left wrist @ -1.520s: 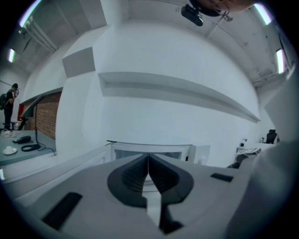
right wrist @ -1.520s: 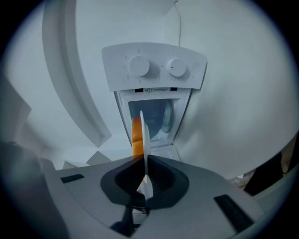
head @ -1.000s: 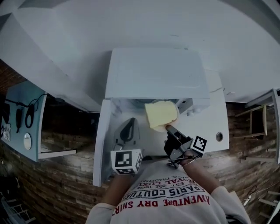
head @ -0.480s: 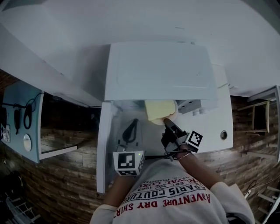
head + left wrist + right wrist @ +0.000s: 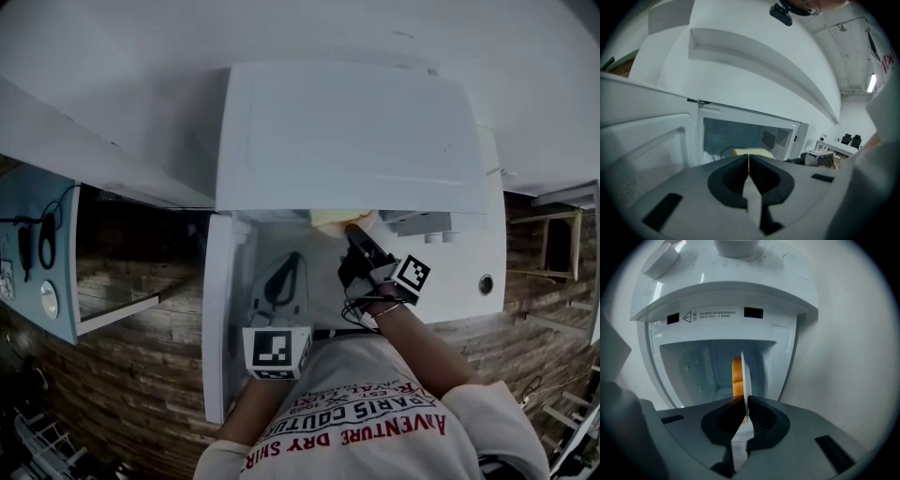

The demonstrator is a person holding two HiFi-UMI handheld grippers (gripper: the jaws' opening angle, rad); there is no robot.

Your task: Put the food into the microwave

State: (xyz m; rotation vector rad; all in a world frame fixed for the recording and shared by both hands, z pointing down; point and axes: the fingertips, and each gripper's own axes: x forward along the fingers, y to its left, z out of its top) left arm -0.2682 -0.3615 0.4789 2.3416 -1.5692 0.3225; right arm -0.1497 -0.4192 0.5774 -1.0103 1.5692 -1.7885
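A white microwave (image 5: 347,131) stands with its door (image 5: 220,309) swung open to the left. My right gripper (image 5: 354,234) is shut on the rim of a white plate (image 5: 342,218) that carries yellowish food, and the plate sits in the mouth of the cavity, mostly hidden under the microwave's top. In the right gripper view the plate (image 5: 746,378) shows edge-on between the jaws (image 5: 745,416), with the orange food (image 5: 736,376) on its left against the cavity (image 5: 703,366). My left gripper (image 5: 748,161) is shut and empty, low before the opening, and the food (image 5: 752,152) shows past its tips.
The control panel with knobs (image 5: 441,230) is right of the cavity. The open door's inner face (image 5: 642,150) stands close on the left. A wood-plank wall (image 5: 141,375) lies below, a blue panel (image 5: 42,253) at far left. A desk and chairs (image 5: 834,150) stand far off to the right.
The right gripper has carried the plate forward into the cavity, so most of the plate is now hidden under the microwave's top. The left gripper has sunk a little.
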